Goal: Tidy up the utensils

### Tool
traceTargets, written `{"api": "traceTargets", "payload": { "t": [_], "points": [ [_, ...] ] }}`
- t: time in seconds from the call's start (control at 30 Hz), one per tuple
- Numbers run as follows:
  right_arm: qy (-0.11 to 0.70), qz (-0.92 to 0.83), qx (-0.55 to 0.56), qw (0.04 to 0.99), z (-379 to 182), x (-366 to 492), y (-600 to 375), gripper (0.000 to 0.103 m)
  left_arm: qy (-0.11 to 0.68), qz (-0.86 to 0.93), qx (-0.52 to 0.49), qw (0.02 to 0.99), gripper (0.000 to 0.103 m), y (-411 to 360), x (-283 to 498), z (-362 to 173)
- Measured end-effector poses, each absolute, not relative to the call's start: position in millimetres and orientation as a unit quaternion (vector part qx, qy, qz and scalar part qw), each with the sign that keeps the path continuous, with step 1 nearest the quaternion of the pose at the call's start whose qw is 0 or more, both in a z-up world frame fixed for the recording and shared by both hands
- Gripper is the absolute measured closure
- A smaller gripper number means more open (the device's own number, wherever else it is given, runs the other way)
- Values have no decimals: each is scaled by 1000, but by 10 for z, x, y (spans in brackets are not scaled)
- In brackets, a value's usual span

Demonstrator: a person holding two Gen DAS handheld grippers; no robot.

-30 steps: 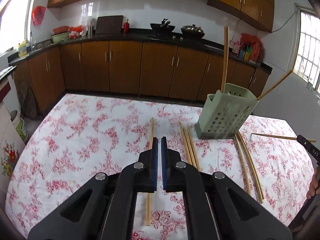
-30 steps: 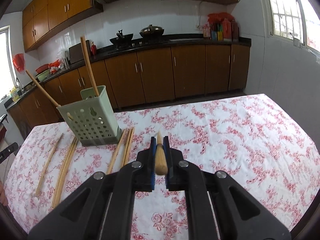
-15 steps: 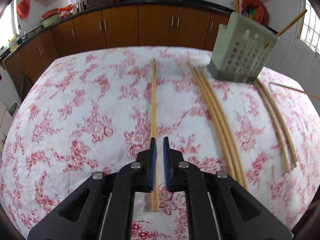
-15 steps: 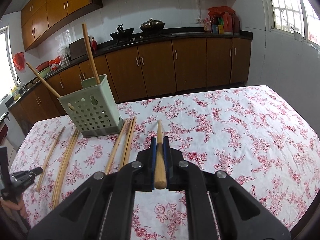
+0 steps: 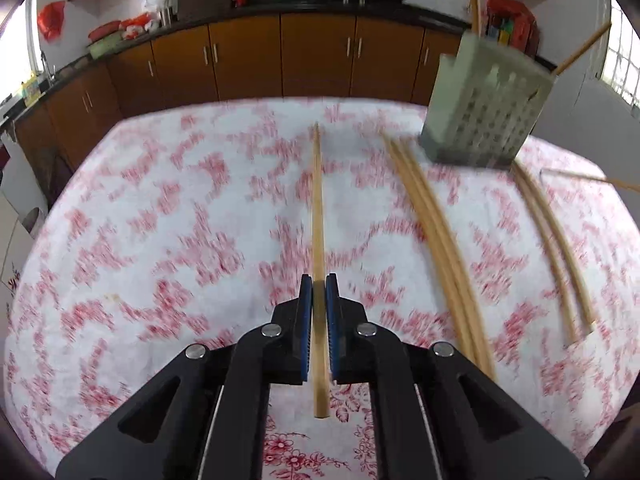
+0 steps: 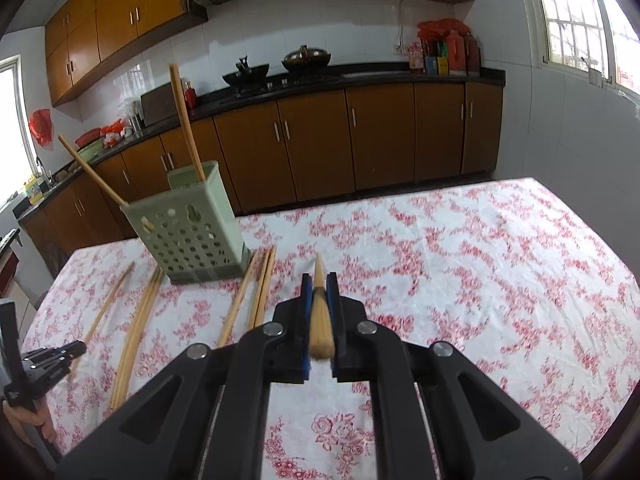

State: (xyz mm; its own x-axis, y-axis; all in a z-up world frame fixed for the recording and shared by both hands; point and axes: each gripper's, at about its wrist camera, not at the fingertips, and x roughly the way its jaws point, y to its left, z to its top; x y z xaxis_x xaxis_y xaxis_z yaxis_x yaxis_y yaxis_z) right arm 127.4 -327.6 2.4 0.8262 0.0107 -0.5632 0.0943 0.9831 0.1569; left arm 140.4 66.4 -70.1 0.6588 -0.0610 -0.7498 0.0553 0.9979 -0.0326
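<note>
A green perforated utensil holder (image 5: pixel 484 116) stands on the floral tablecloth with two chopsticks upright in it; it also shows in the right wrist view (image 6: pixel 188 232). My left gripper (image 5: pixel 319 285) has its jaws closed around a single wooden chopstick (image 5: pixel 317 200) that lies lengthwise on the cloth. My right gripper (image 6: pixel 319 283) is shut on another wooden chopstick (image 6: pixel 320 312) and holds it above the table, right of the holder. Loose chopsticks (image 5: pixel 436 240) lie near the holder.
More chopsticks (image 5: pixel 552 240) lie right of the holder, and several (image 6: pixel 136 320) lie on its left in the right wrist view. The left gripper's body (image 6: pixel 36 364) shows at the table's left edge. Kitchen cabinets (image 6: pixel 312 140) stand behind the table.
My left gripper has dropped to the cloth and moved forward, and its jaws now sit around the single chopstick. My right gripper has kept its chopstick and shifted slightly.
</note>
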Motion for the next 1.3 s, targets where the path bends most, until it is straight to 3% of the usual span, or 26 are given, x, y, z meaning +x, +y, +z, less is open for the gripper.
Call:
{"api": "traceTargets", "payload": {
  "t": [0.4, 0.7, 1.13, 1.3],
  "points": [
    [236, -22, 89, 967, 447, 1266, -3318, 95, 287, -45, -59, 955, 96, 757, 1422, 398],
    [236, -10, 82, 968, 569, 1273, -3252, 95, 264, -56, -53, 962, 96, 698, 1412, 638],
    [168, 114, 113, 973, 1643, 1124, -3027, 95, 176, -133, -54, 974, 96, 240, 1175, 1578],
    [146, 111, 97, 978, 1807, 1329, -2856, 95, 132, -127, -65, 981, 96, 55, 1298, 1803]
  ]
}}
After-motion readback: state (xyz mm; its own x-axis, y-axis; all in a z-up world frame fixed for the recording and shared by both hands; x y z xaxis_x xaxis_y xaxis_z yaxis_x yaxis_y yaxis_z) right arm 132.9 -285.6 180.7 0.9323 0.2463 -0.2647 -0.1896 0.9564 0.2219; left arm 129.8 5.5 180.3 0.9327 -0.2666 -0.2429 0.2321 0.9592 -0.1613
